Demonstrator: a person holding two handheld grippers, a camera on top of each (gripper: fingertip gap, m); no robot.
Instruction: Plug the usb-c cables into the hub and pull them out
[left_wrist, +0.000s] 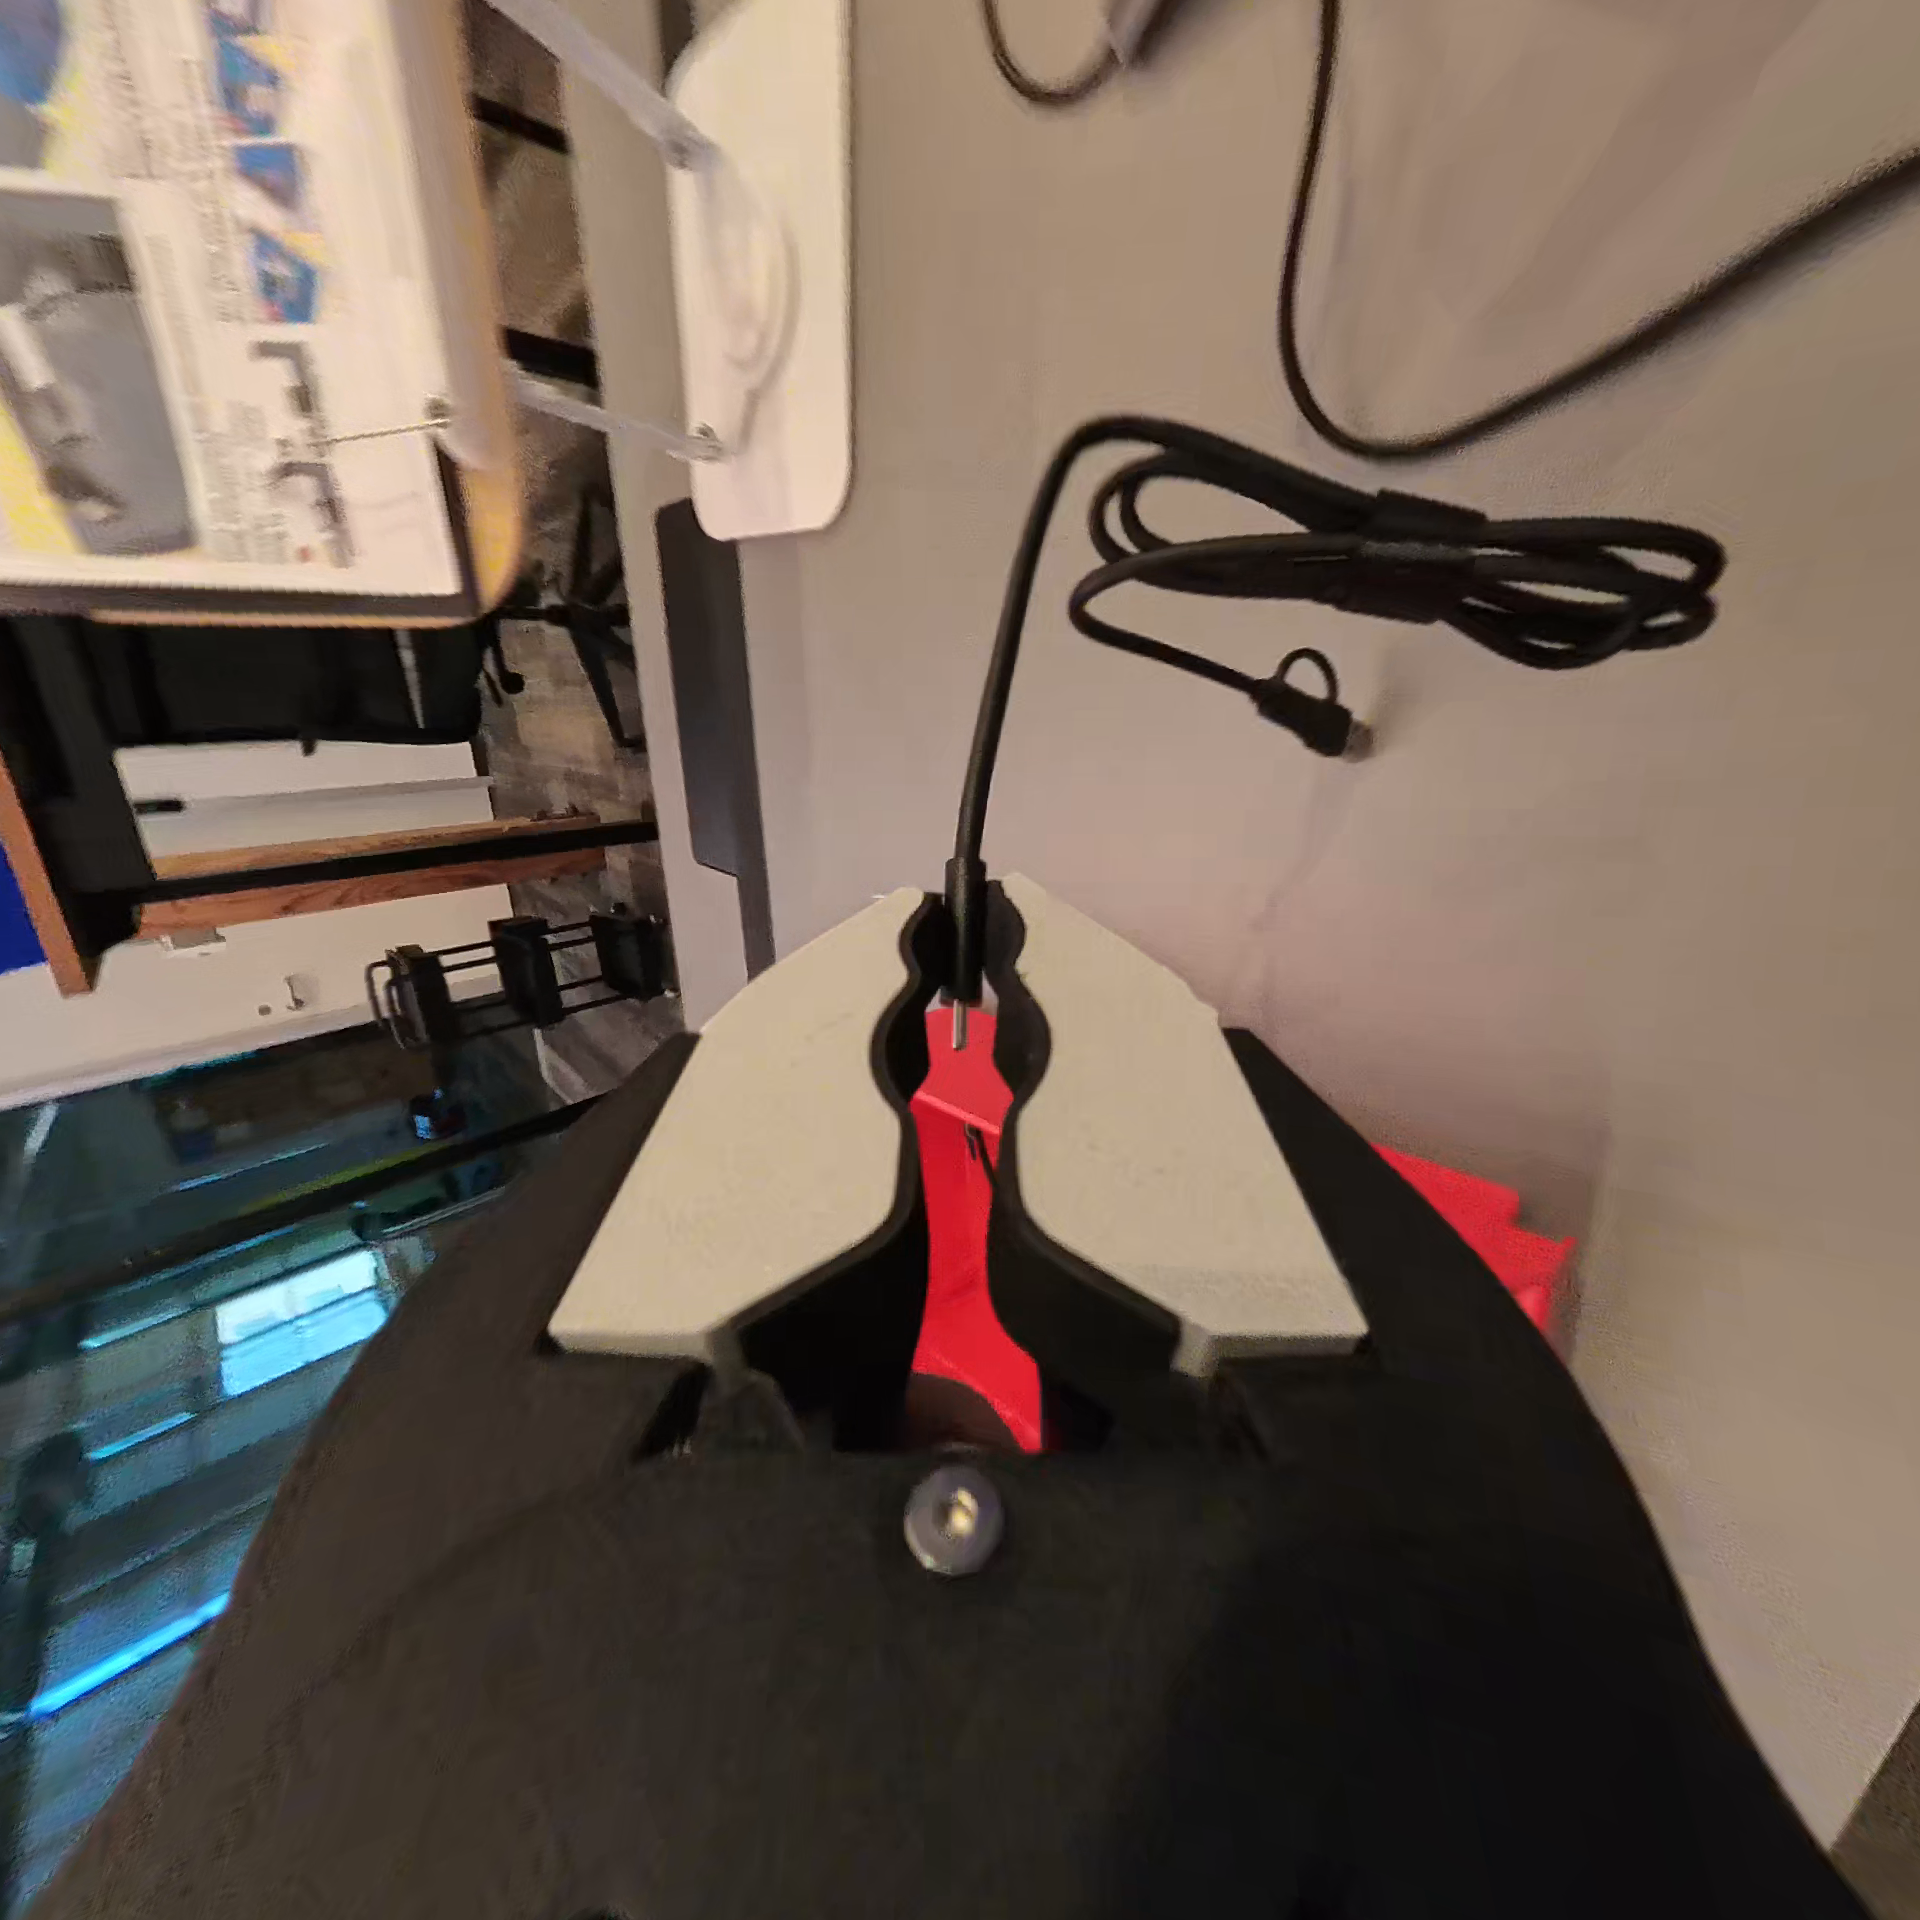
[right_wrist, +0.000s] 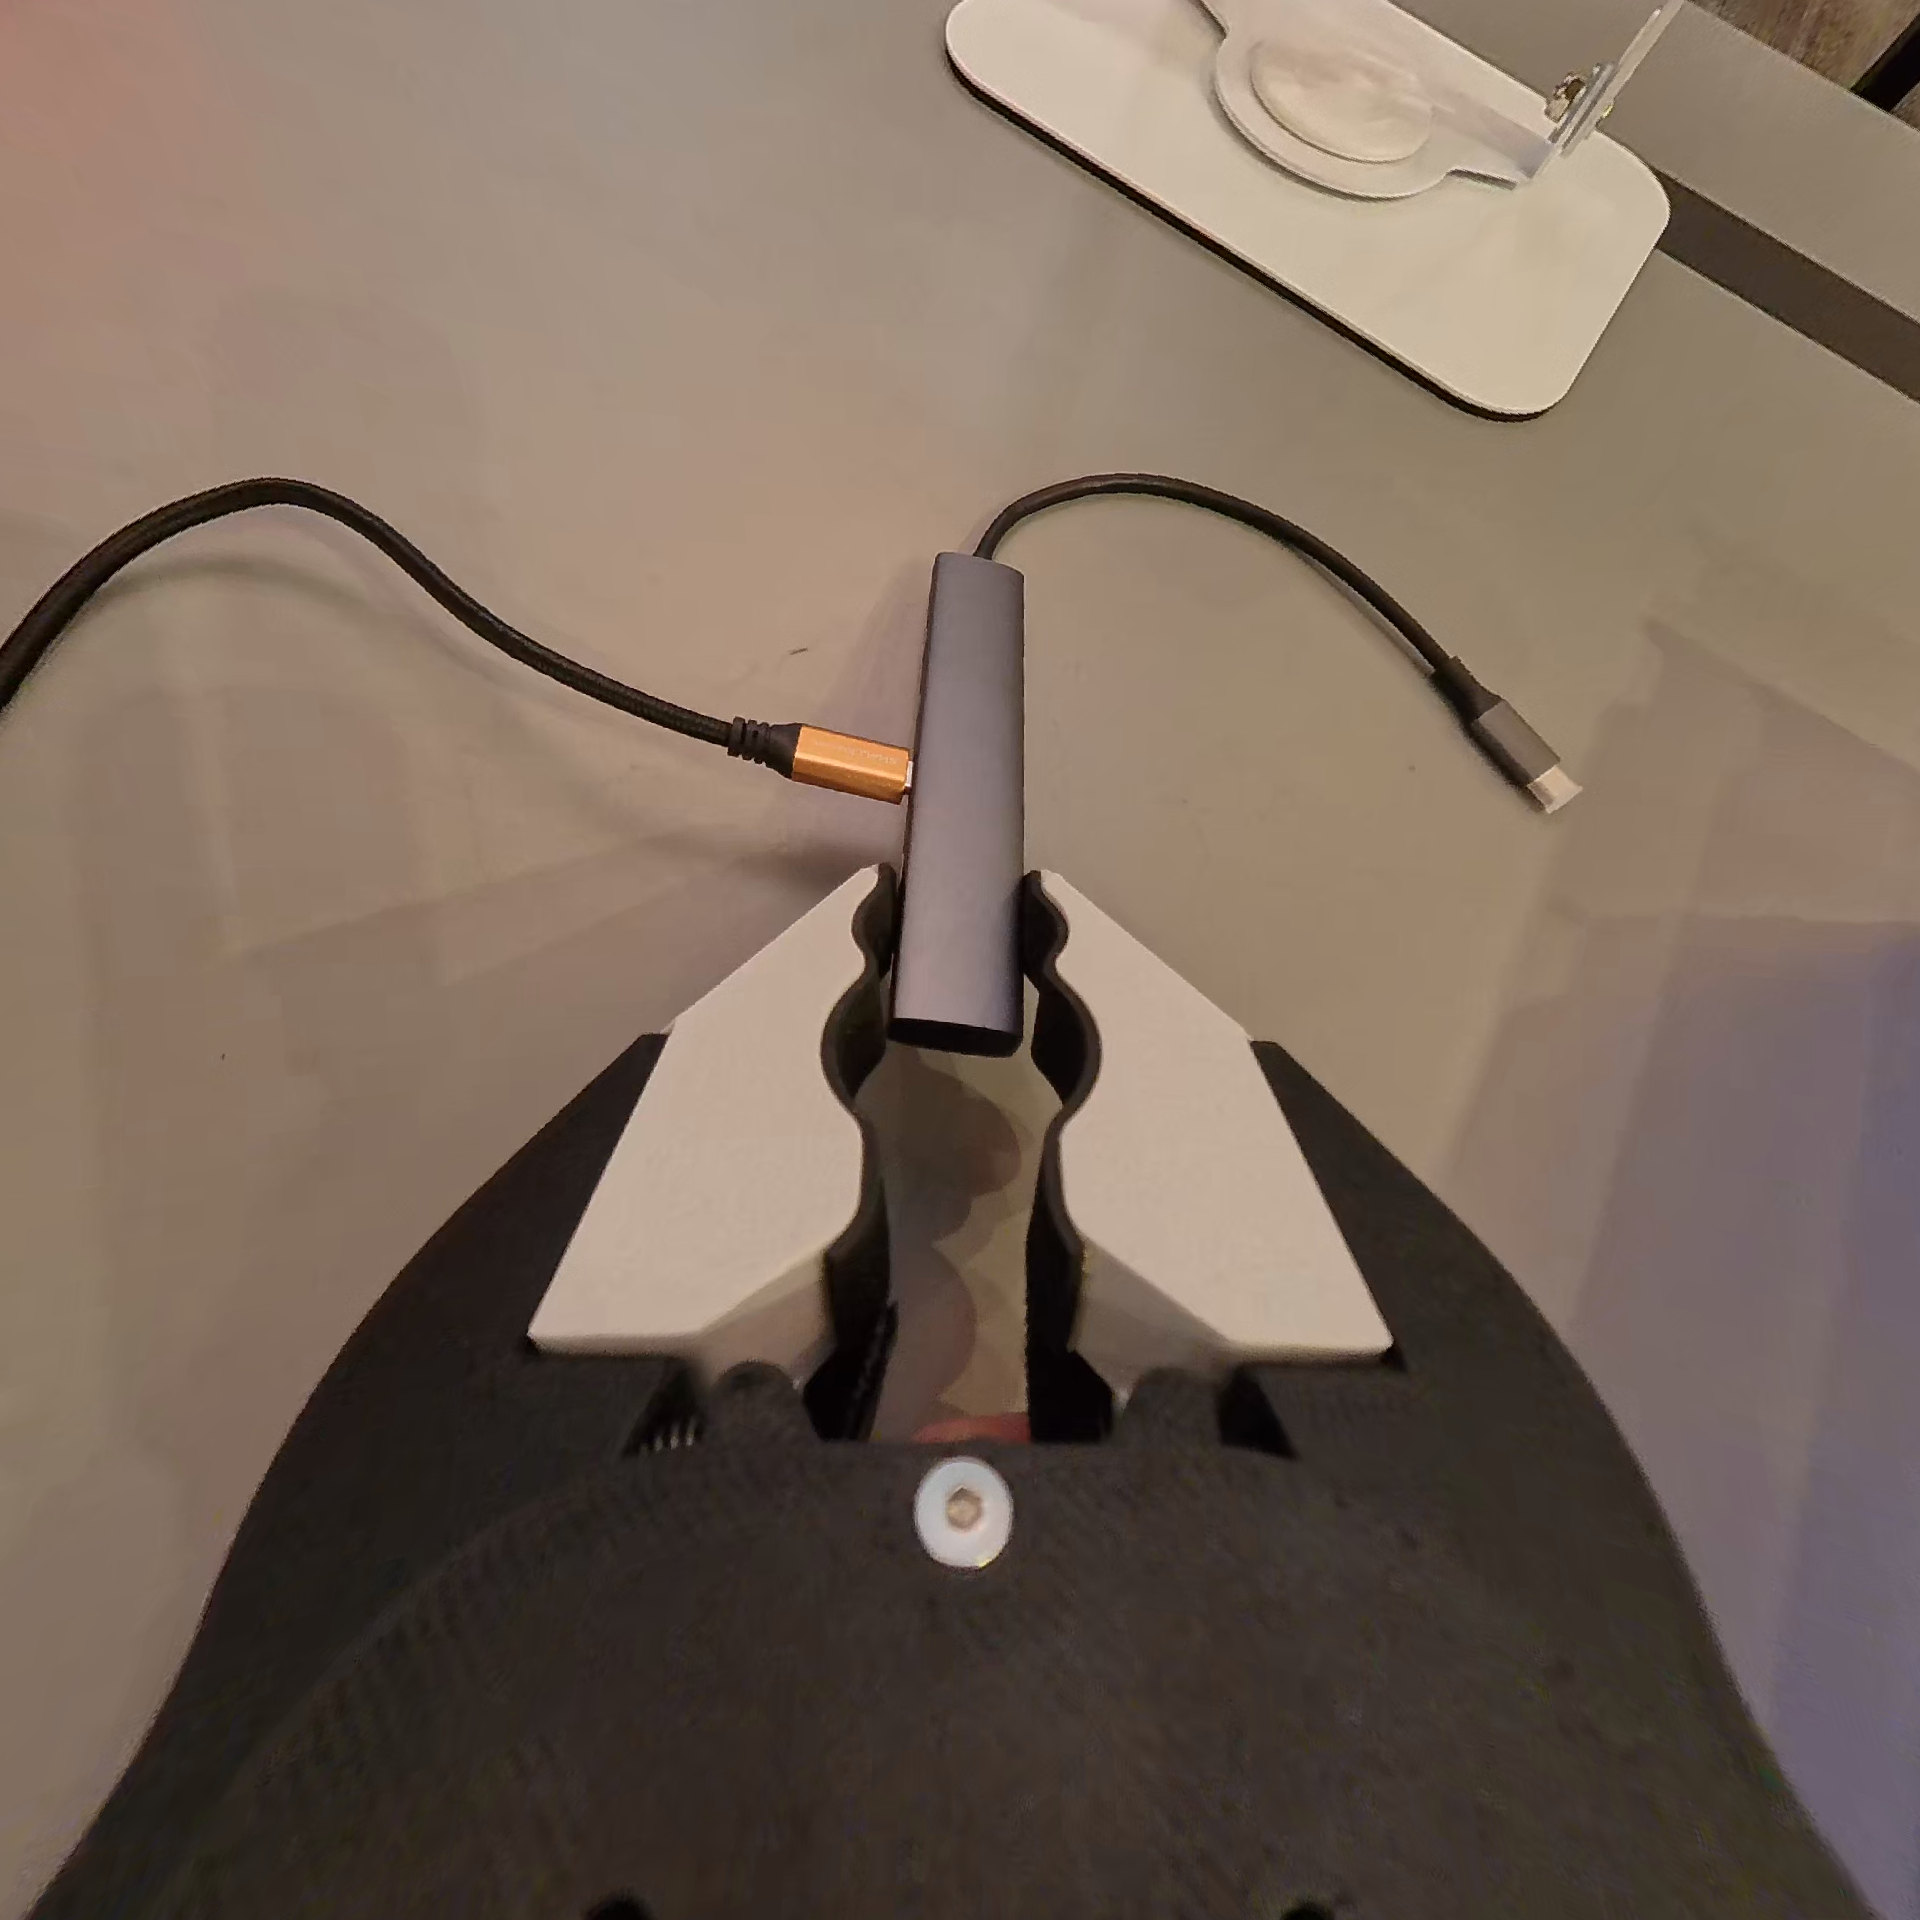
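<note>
In the left wrist view my left gripper (left_wrist: 962, 940) is shut on the black plug of a thin black USB-C cable (left_wrist: 997, 665), metal tip pointing back toward the camera. The cable runs up to a tied black bundle (left_wrist: 1403, 566) on the grey table, whose other plug (left_wrist: 1314, 722) lies free. In the right wrist view my right gripper (right_wrist: 958, 935) is shut on the near end of a slim grey hub (right_wrist: 961, 790), held lengthwise. A braided black cable with an orange plug (right_wrist: 847, 764) sits in the hub's left side. The hub's own lead ends in a grey plug (right_wrist: 1517, 743) on the table.
A white flat stand base (right_wrist: 1330, 197) with a clear upright lies at the far right of the grey table (right_wrist: 520, 312); it also shows in the left wrist view (left_wrist: 769, 270). A red object (left_wrist: 1475, 1236) sits under the left gripper. Another black cable (left_wrist: 1455, 416) loops beyond the bundle. The gap from one gripper's tips to the other's is roughly 30 cm.
</note>
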